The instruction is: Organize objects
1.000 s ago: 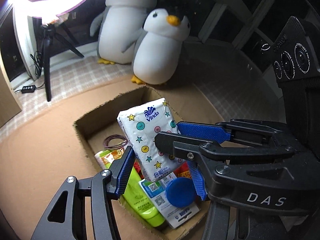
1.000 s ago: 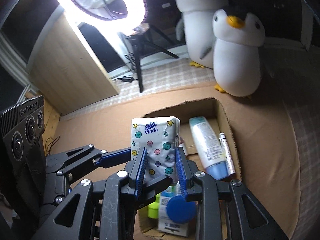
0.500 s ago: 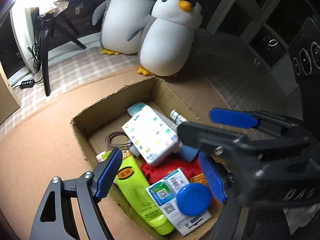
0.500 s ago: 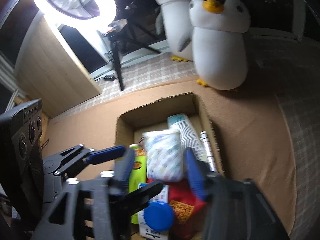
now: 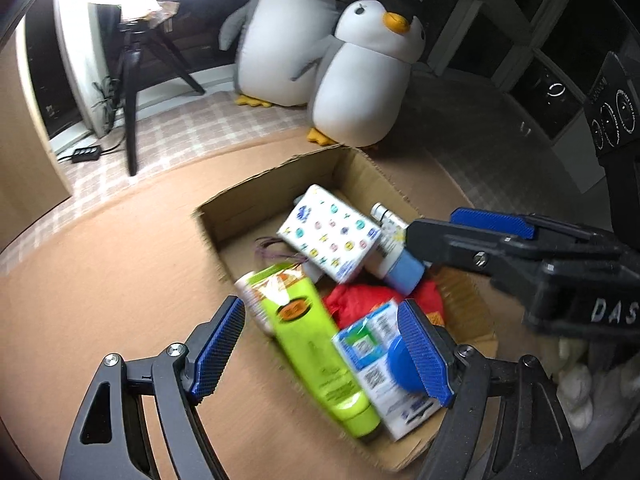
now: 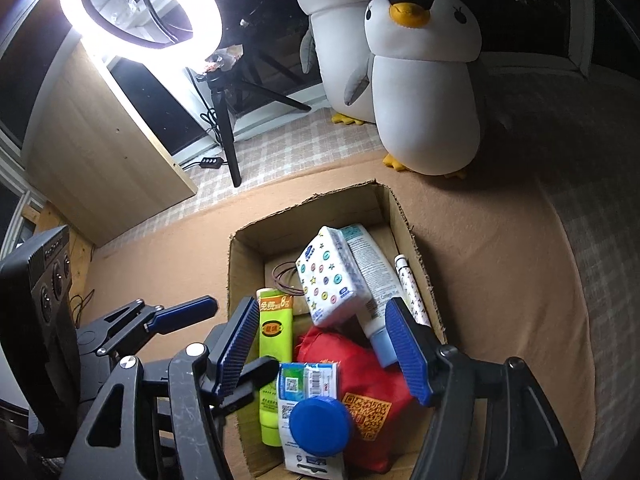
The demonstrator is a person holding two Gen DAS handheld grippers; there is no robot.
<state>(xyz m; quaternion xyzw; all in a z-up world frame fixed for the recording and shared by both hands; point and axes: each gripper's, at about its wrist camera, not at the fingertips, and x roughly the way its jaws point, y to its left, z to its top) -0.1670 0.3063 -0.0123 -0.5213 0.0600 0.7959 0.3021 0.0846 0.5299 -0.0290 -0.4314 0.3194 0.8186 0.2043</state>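
Cardboard box [image 6: 404, 216] packed full, tissue pack [image 6: 334, 280] tilted inside, both grippers spread above

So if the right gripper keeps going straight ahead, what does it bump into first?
Probably the red bag in the box, or the tissue pack just beyond; depth is hard to judge. The right gripper is open.

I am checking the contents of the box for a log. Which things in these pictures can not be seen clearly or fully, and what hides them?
- Red pouch: right wrist view, partly under the blue-capped packet and tissue pack.
- White tube: its cap hidden behind the right tool finger.
- Green tube: left wrist view, label smeared by motion blur.
- Hair ties: partly under the tissue pack.
- Cardboard box: near wall cut off by the frame edge.
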